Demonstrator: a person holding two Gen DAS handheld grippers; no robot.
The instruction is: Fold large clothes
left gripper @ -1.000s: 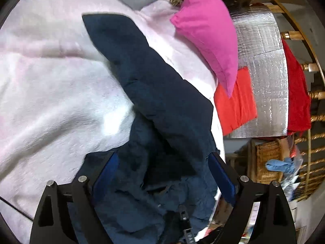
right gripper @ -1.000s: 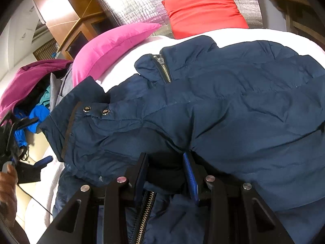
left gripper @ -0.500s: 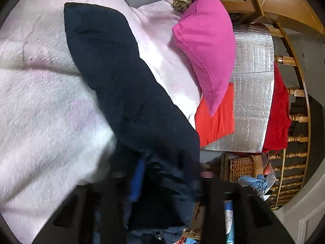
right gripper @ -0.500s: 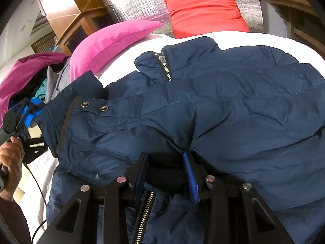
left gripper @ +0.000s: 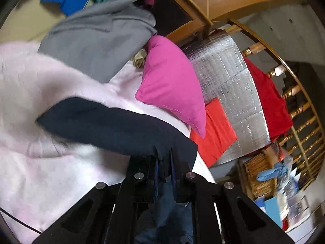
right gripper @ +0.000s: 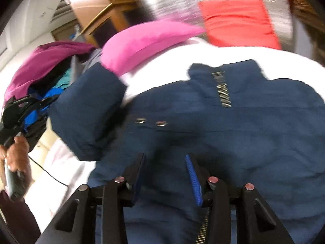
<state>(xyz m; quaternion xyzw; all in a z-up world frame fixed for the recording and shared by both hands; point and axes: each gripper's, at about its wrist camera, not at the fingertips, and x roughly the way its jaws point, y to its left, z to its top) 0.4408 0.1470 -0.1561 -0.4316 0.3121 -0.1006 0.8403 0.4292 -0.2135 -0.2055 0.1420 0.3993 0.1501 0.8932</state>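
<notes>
Covering most of the bed [right gripper: 203,61], whose pale blanket shows bare toward the pillows, a navy padded jacket [right gripper: 233,138] lies front up, its zipped collar pointing at the headboard side. Its sleeve [left gripper: 105,126] stretches out across the blanket in the left wrist view, one end pinched in the left claw [left gripper: 163,162], whose jaws stand narrow and clamped on the dark fabric. The right claw [right gripper: 165,172] hovers low over the jacket's lower front with its blue pads set apart and nothing between them, so it grips nothing. A pink pillow [left gripper: 172,83] and a red cushion [left gripper: 213,130] lean near a silver quilted panel, and a grey garment [left gripper: 97,38] heads a pile of other clothes beside the bed.

The step in hand looks like folding the sleeve in over the body. Next, the left claw likely needs to carry the sleeve across the chest and lay it flat, while the right pins the front panel against sliding.

No brand or readable writing shows; both views are motion-blurred.
</notes>
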